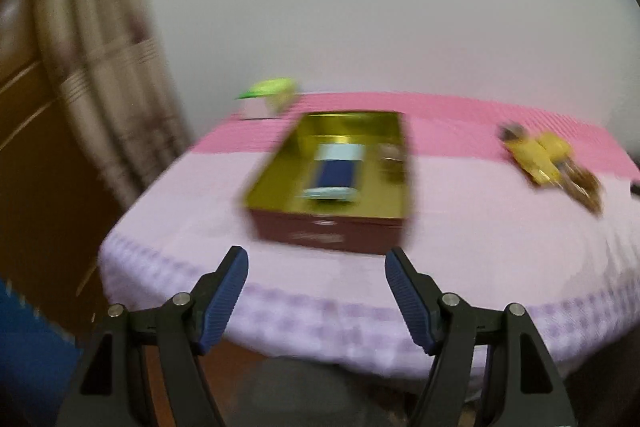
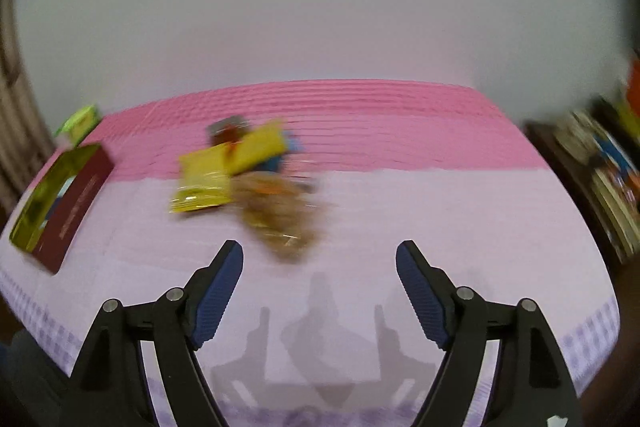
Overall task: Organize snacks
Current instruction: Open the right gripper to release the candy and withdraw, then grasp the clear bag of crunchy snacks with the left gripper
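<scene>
A dark red box (image 1: 332, 231) with a gold inside stands on the pink cloth of the table (image 1: 460, 239). A blue and white snack packet (image 1: 336, 173) lies in it. My left gripper (image 1: 316, 261) hangs open in front of the box's near wall, nothing between its fingers. In the right wrist view the box (image 2: 76, 205) is at the far left. A blurred pile of snacks lies mid-table: yellow packets (image 2: 224, 167) and a clear brown bag (image 2: 280, 219). My right gripper (image 2: 320, 255) stands open just short of the pile, holding nothing.
A light green and white box (image 1: 268, 101) sits at the table's far left corner by a curtain (image 1: 104, 59). A shelf of books (image 2: 604, 179) stands to the right of the table. A white wall lies behind. The snack pile (image 1: 548, 161) shows at right in the left wrist view.
</scene>
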The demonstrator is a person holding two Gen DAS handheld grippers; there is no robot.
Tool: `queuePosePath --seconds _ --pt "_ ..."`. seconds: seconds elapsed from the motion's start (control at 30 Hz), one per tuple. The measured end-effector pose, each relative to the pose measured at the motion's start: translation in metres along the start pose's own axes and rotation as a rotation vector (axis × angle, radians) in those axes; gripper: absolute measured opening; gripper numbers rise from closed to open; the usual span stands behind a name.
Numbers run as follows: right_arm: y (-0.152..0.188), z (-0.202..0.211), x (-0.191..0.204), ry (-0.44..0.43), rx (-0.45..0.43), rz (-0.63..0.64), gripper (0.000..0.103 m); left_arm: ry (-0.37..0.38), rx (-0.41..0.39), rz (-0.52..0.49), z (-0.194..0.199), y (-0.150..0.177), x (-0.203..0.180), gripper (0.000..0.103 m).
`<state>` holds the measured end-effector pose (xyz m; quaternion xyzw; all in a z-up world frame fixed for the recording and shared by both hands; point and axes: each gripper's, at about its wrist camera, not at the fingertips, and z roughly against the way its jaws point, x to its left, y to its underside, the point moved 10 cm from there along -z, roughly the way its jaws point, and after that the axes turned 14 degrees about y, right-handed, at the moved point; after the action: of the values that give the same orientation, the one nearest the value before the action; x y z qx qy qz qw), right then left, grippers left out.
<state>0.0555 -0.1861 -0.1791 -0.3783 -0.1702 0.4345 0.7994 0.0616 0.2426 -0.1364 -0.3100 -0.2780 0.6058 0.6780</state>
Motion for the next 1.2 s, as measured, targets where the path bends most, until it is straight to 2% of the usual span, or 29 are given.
queuePosePath --seconds 0.13,0.3,0.4,0.47,0.6,0.7,0.8,0.9,0.97,1.0,1.07,1.13,1.17,1.2 --pt "-0.003 0.008 -0.044 0.004 -0.026 -0.108 0.082 0.119 0.066 -0.107 -0.044 -0.018 -0.081 0.073" --pt "-0.021 0.008 -0.071 -0.038 -0.025 -0.206 0.084 0.241 0.093 -0.111 -0.077 -0.048 -0.165 0.073" --pt "-0.035 0.016 -0.087 -0.045 -0.044 -0.243 0.088 0.324 0.081 -0.080 -0.092 -0.069 -0.214 0.073" --pt "-0.038 0.018 -0.092 -0.055 -0.044 -0.268 0.088 0.374 0.101 -0.036 -0.106 -0.077 -0.247 0.073" --pt "-0.039 0.021 -0.107 -0.082 -0.042 -0.327 0.088 0.443 0.136 0.033 -0.130 -0.082 -0.297 0.073" --pt "-0.043 0.028 -0.114 -0.097 -0.057 -0.354 0.088 0.495 0.177 0.137 -0.150 -0.079 -0.328 0.073" --pt "-0.051 0.038 -0.115 -0.116 -0.090 -0.361 0.088 0.501 0.180 0.139 -0.161 -0.076 -0.349 0.073" --pt "-0.055 0.046 -0.112 -0.126 -0.114 -0.352 0.088 0.470 0.160 0.200 -0.176 -0.079 -0.350 0.073" --pt "-0.054 0.045 -0.111 -0.143 -0.105 -0.364 0.088 0.434 0.230 0.232 -0.194 -0.073 -0.349 0.073" --pt "-0.054 0.044 -0.113 -0.150 -0.103 -0.374 0.088 0.442 0.259 0.243 -0.199 -0.070 -0.351 0.073" --pt "-0.054 0.044 -0.116 -0.153 -0.106 -0.390 0.088 0.384 0.238 0.204 -0.206 -0.073 -0.347 0.073" --pt "-0.054 0.044 -0.118 -0.157 -0.111 -0.396 0.088 0.382 0.281 0.182 -0.215 -0.068 -0.348 0.073" --pt "-0.054 0.043 -0.118 -0.157 -0.110 -0.396 0.088 0.381 0.287 0.174 -0.215 -0.066 -0.347 0.071" --pt "-0.053 0.043 -0.118 -0.159 -0.107 -0.397 0.088 0.389 0.279 0.165 -0.213 -0.065 -0.345 0.048"
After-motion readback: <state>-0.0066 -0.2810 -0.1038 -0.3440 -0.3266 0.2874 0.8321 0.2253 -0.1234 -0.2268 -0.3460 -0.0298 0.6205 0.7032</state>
